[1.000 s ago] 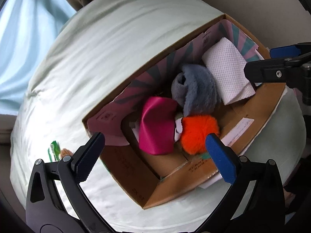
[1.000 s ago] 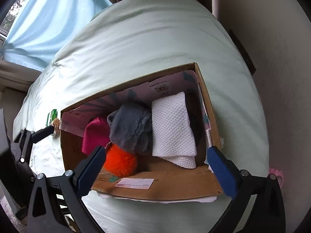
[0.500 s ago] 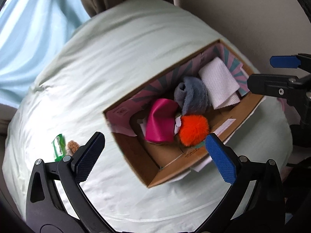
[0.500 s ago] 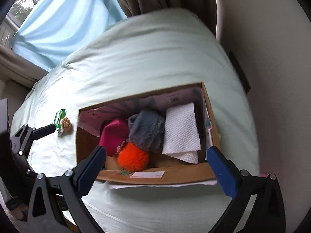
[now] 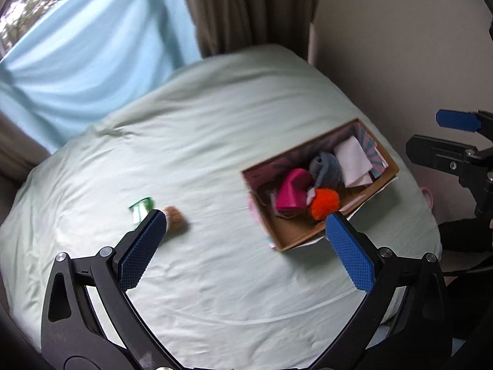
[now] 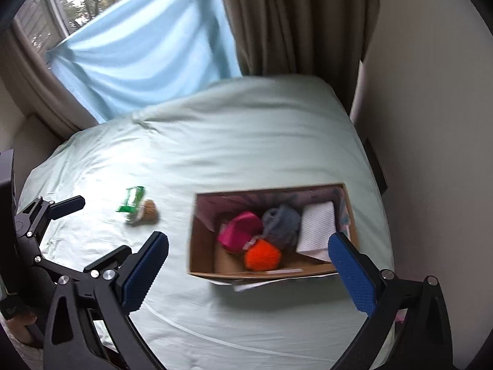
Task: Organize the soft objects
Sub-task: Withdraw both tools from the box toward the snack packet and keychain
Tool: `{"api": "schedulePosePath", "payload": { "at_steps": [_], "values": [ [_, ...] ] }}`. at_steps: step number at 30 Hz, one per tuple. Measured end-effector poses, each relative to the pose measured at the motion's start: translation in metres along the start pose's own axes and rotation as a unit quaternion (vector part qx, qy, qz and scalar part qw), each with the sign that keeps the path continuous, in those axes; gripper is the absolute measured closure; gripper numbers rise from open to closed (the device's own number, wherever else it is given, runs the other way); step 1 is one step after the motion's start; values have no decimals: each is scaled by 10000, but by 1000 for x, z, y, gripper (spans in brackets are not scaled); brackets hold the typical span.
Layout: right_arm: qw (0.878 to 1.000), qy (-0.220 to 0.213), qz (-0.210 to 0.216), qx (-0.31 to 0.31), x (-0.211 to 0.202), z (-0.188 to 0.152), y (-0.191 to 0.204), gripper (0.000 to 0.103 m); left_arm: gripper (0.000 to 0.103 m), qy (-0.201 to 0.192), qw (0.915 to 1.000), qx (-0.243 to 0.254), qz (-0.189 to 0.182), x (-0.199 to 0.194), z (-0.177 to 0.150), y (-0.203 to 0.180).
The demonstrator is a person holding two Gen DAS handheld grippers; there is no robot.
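Note:
A cardboard box (image 5: 295, 237) (image 6: 200, 240) lies on the pale green bed. It holds a magenta cloth (image 5: 292, 189) (image 6: 240, 231), a grey fuzzy cloth (image 5: 325, 169) (image 6: 282, 220), a white towel (image 5: 351, 162) (image 6: 317, 226) and an orange pompom (image 5: 323, 203) (image 6: 262, 254). A small brown soft toy (image 5: 175, 217) (image 6: 149, 211) lies on the sheet left of the box, beside a green packet (image 5: 140, 208) (image 6: 131, 199). My left gripper (image 5: 243, 243) is open and empty, high above the bed. My right gripper (image 6: 248, 265) is open and empty, above the box's near side.
The bed (image 5: 215, 141) fills the middle. A blue curtain (image 6: 144, 49) and brown drapes (image 6: 292, 21) hang behind it. A beige wall (image 6: 431, 123) runs along the right. The right gripper shows at the right edge of the left wrist view (image 5: 456, 141).
Both grippers have pulled up and back from the box, so the box looks much smaller and the toy and packet have come into fuller view. Both stay open.

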State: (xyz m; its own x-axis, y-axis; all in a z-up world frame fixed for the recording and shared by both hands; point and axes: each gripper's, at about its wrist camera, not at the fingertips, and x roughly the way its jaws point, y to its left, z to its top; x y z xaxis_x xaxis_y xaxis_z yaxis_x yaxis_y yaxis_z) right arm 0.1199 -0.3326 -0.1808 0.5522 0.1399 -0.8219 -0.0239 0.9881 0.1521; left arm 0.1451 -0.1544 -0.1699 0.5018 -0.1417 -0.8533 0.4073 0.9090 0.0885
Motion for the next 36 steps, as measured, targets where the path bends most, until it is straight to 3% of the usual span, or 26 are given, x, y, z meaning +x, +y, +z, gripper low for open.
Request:
{"api": "schedulePosePath", "payload": {
  "at_steps": [8,17,27,36],
  "values": [
    [9978,-609,117,-248,-42,-3,93,0,0,-469,9966,-632,245,-67,-37,92],
    [9954,-829,209,-437,-38,-16,179,0,0,-679,9885,-1234,553,-98,-86,187],
    [9972,-666,266,-222,-2,-25,235,0,0,-439,9885,-1400,352,-68,-120,261],
    [9983,-398,324,288,73,-27,260,0,0,-112,9869,-1597,213,-2,-116,311]
  ]
}}
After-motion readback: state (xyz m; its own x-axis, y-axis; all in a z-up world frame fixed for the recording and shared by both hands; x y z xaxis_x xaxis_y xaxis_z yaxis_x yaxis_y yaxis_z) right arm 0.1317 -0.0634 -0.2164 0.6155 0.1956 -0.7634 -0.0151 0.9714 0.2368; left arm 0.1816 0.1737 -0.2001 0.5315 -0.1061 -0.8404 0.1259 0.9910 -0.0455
